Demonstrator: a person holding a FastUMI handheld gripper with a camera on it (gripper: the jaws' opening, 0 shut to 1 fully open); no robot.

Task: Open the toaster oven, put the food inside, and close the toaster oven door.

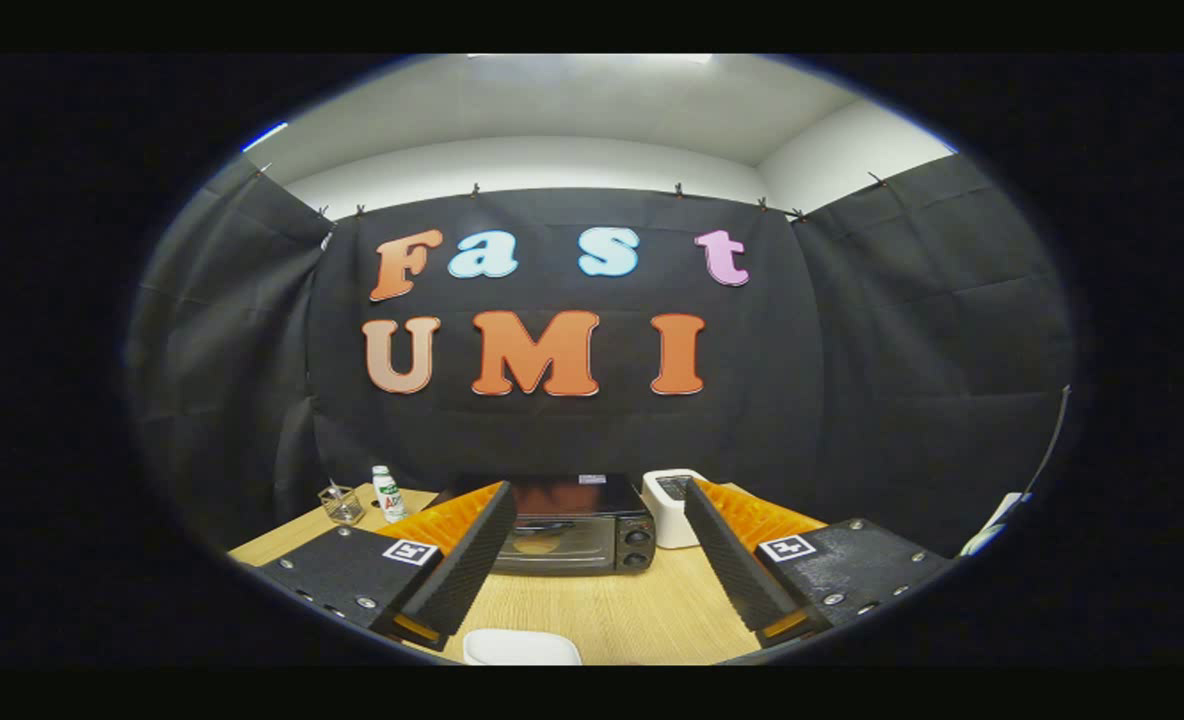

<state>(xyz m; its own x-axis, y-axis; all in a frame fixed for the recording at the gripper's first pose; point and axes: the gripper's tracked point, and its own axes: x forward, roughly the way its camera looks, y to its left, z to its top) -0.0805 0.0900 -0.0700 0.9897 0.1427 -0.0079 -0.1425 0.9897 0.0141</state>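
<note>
Sitting on the wooden table [652,610], the toaster oven [577,525] has its door closed. The gripper [592,545] hangs before it, jaws spread wide, holding nothing.

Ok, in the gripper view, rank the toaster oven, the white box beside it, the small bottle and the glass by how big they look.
1. toaster oven, beyond the open gripper
2. white box
3. small bottle and glass: look alike, too small to separate

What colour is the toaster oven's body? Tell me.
Black, with a dark glass door; the toaster oven shows best in the gripper view, beyond the open hand-held gripper.
</note>
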